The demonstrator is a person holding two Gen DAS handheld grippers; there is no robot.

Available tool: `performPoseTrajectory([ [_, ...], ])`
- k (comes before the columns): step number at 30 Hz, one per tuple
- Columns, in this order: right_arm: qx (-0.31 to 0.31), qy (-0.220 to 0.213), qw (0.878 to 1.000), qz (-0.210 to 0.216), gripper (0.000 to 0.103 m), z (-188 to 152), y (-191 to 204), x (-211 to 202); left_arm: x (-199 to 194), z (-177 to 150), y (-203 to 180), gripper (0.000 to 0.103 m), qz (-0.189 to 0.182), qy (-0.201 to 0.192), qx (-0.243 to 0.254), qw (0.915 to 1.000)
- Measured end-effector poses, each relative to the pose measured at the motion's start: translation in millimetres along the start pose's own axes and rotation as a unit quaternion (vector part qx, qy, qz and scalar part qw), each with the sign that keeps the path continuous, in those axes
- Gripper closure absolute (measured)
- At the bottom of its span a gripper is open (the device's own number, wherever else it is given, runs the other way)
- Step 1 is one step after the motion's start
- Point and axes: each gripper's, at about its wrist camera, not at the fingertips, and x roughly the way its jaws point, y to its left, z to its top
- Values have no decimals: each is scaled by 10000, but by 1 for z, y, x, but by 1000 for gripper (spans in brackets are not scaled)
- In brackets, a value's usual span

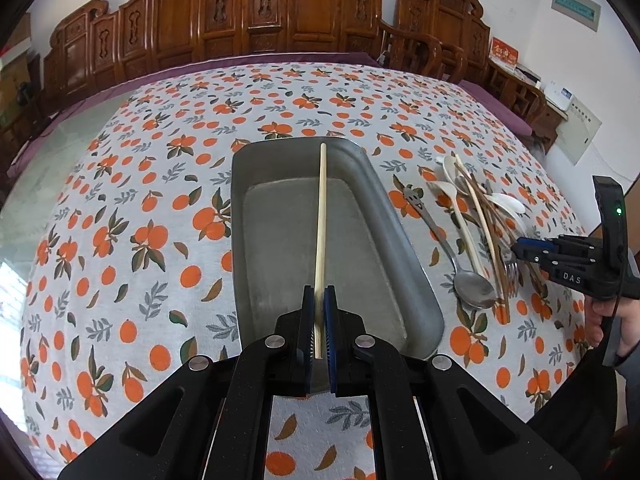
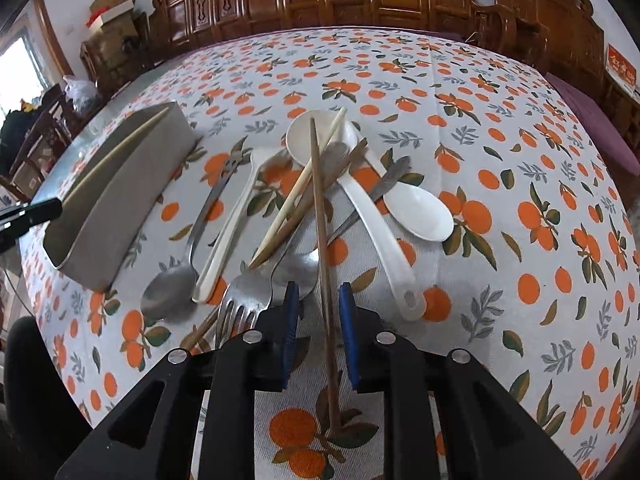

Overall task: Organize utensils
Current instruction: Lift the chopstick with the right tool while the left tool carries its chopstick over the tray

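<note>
The left hand-held gripper (image 1: 319, 300) angles steeply down over the near end of the metal tray (image 1: 384, 220), its pads pressed together on the near end of one pale chopstick (image 1: 321, 220). That chopstick runs lengthwise up the tray's middle, and its far tip reaches the tray's far rim.

The right hand-held gripper (image 2: 318, 292) tilts down just as steeply over the utensil pile to the right of the tray. Its jaws stand spread, with a dark brown chopstick (image 2: 320, 200) lying between them; the pads show a gap on either side of it. In the left wrist view the person's hand (image 1: 624, 328) grips this tool's handle, well to the right of the tray.

The pile lies on the desk (image 1: 140, 160), covered by a cloth printed with oranges, just right of the tray:
- three white spoons (image 2: 420, 212)
- one fork (image 2: 244, 296)
- one metal spoon (image 2: 168, 292) nearest the tray, and what looks like a second one partly buried under the sticks
- one more pale chopstick (image 2: 300, 184)
- two brown chopsticks, counting the one between the jaws.

The utensils cross and overlap one another. The tray holds only the single gripped chopstick.
</note>
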Motion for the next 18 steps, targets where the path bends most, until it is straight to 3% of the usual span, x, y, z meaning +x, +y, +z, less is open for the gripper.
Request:
performPoseTrajectory([
  [11, 37, -254, 9996, 94, 97, 5, 0, -27, 14, 1, 4, 99, -15, 185, -83, 9998],
  [18, -129, -481, 9983, 318, 97, 19, 26, -46, 0, 0, 6, 99, -81, 73, -141, 9998],
])
